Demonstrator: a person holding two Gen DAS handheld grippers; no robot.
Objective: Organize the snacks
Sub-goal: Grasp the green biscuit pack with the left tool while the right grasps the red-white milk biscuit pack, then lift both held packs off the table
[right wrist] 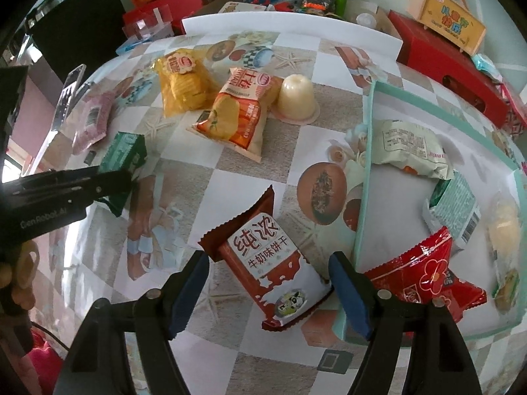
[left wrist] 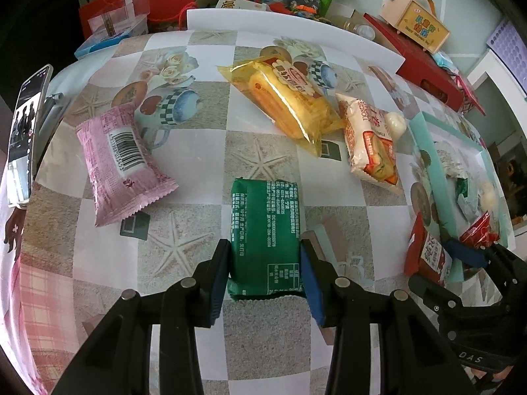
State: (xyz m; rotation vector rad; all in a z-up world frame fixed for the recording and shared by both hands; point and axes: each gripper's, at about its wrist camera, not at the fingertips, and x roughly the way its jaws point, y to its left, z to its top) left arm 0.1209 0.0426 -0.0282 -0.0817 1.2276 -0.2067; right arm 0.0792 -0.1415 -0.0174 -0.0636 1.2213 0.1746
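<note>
My left gripper [left wrist: 265, 247] is shut on a green snack packet [left wrist: 263, 217], its blue pads pressed on both long sides; the packet's far end lies over the patterned tablecloth. In the right wrist view that packet [right wrist: 126, 151] shows at the left, clamped in the black fingers. My right gripper [right wrist: 268, 258] stands open astride a brown-red and white biscuit packet [right wrist: 263, 263] lying flat; a gap shows at the left pad. To its right is a teal-rimmed tray [right wrist: 365, 164] holding several packets, among them a red one [right wrist: 425, 270] and a pale green one [right wrist: 408, 148].
Loose on the cloth lie a pink packet [left wrist: 122, 161], a yellow packet [left wrist: 290, 98], an orange-and-white packet [left wrist: 372, 144] and a jelly cup [right wrist: 296, 95]. A phone [left wrist: 26, 131] leans at the left edge. Boxes, a red case [right wrist: 451, 62] and bottles crowd the back.
</note>
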